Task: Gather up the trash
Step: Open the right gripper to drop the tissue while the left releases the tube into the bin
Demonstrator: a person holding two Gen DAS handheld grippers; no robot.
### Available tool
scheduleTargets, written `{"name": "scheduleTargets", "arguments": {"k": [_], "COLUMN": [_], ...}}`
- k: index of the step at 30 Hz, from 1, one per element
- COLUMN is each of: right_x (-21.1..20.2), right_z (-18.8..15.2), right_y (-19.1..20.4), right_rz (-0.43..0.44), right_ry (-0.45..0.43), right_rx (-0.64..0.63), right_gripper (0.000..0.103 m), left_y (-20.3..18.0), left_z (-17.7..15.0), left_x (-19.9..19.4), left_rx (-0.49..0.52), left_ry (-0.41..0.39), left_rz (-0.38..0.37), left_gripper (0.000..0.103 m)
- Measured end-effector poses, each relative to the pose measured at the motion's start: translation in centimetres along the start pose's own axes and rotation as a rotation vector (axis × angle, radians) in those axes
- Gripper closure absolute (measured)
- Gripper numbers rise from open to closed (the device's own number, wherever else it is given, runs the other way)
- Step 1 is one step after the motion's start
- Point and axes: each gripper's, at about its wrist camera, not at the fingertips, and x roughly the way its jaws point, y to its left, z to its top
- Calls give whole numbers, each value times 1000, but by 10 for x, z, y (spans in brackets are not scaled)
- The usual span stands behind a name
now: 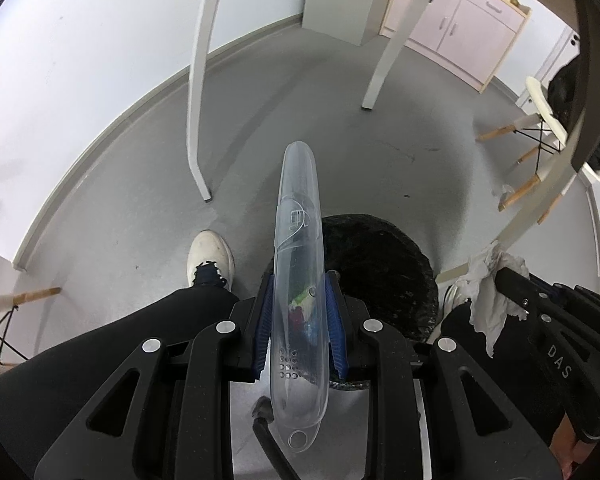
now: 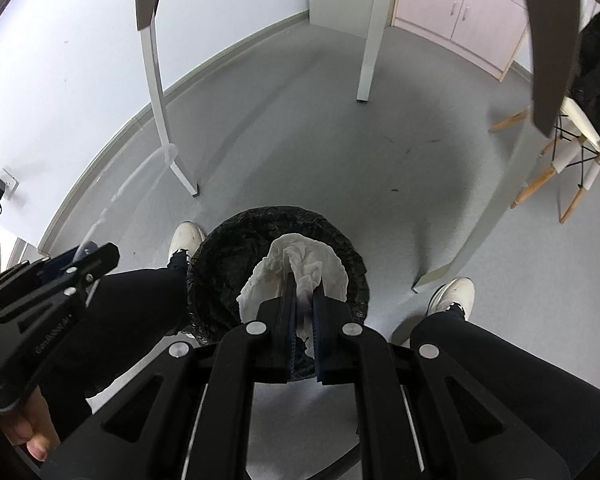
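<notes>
Your left tongs (image 1: pixel 298 316) clench a long clear plastic case (image 1: pixel 299 280) beside the black-lined bin (image 1: pixel 380 264); release now and it could miss. Right tongs (image 2: pixel 303 304) pinch crumpled tissue (image 2: pixel 300 268) directly over the bin.

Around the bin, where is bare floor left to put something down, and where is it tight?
Bare grey floor lies beyond the black-lined bin, between the white table legs and toward the chair. Tight at the bin's near sides, beside both shoes.
</notes>
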Motion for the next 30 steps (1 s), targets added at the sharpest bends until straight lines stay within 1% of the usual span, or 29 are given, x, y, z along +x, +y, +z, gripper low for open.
{"name": "scheduleTargets", "arguments": {"k": [8,10,12,13,15,16,17,18,19,21,24,30], "right_x": [25,28,28,28,23,21,19,16,15,10,4,-5], "right_z": [10,10,10,10,10,11,10,9,9,6,3,-10], "right_y": [9,8,6,6,4,4,3,-1,-3,-11,-25,-65], "right_rz": [4,4,6,7,4,1,-5,-11,-17,-56,-81,-103], "right_ry": [29,35,31,29,9,1,-8,-17,-22,-39,-56,-57], "right_rx": [-10,-6,0,0,-2,-1,1,6,8,14,37,112], "right_gripper": [94,90,75,72,56,51,42,34,31,15,8,8], "left_y": [10,8,7,6,3,1,-2,-6,-8,-14,-27,-51], "left_z": [-2,-3,-4,-4,-5,-6,-7,-8,-9,-10,-11,-11], "left_x": [12,13,15,16,17,17,18,18,19,24,28,32], "left_rx": [-11,-3,0,3,10,14,20,27,30,31,44,74], "left_ry": [21,23,26,28,32,34,37,40,42,57,69,74], "left_rz": [29,35,39,41,43,43,44,45,44,27,13,-11], "left_gripper": [78,78,78,78,78,78,78,78,78,78,78,78]}}
